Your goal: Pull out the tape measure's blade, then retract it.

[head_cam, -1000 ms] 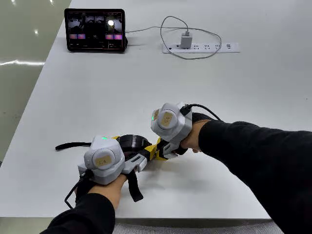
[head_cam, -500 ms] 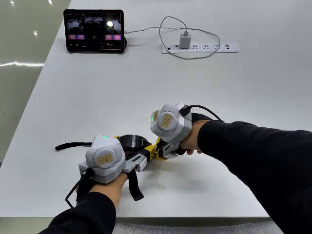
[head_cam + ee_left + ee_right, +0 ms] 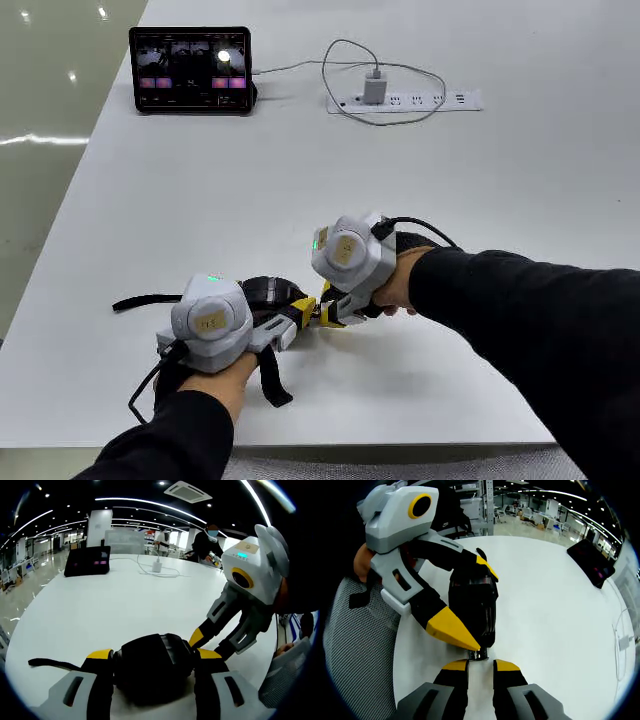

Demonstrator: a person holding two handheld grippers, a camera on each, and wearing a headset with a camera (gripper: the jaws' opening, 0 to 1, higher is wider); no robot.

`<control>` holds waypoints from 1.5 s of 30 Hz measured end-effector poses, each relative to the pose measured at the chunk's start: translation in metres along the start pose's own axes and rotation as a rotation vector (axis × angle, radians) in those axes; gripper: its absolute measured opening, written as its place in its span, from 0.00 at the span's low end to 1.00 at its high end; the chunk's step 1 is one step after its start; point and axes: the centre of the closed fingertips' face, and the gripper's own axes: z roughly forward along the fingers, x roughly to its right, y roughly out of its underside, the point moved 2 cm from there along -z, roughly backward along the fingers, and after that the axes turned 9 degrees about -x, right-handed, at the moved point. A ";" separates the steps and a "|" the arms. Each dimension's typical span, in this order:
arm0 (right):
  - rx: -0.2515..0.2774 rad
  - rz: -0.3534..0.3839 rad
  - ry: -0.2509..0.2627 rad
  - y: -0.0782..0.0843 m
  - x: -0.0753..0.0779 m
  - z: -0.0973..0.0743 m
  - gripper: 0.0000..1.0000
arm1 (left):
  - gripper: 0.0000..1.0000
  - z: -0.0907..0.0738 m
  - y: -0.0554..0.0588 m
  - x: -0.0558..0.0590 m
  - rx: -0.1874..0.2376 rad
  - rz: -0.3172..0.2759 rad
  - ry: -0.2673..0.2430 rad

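Both busy: left gripper (image 3: pixel 153 655) clamps tape measure (image 3: pixel 472 600); right gripper (image 3: pixel 481 666) apparently pinches blade tip (image 3: pixel 478 654).

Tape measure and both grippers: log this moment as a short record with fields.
tape measure: black case, lying on the white table
left gripper: fingers closed on the case's two sides
blade tip: metal, at the case mouth; blade not pulled out
right gripper: fingers nearly together at the blade tip; grip unclear
strap: black, lying on the table beside the case
background: tablet and power strip at the table's far side
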 end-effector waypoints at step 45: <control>0.211 0.389 0.189 0.130 -0.020 -0.082 0.41 | 0.99 -0.033 0.019 -0.024 -0.129 0.277 0.240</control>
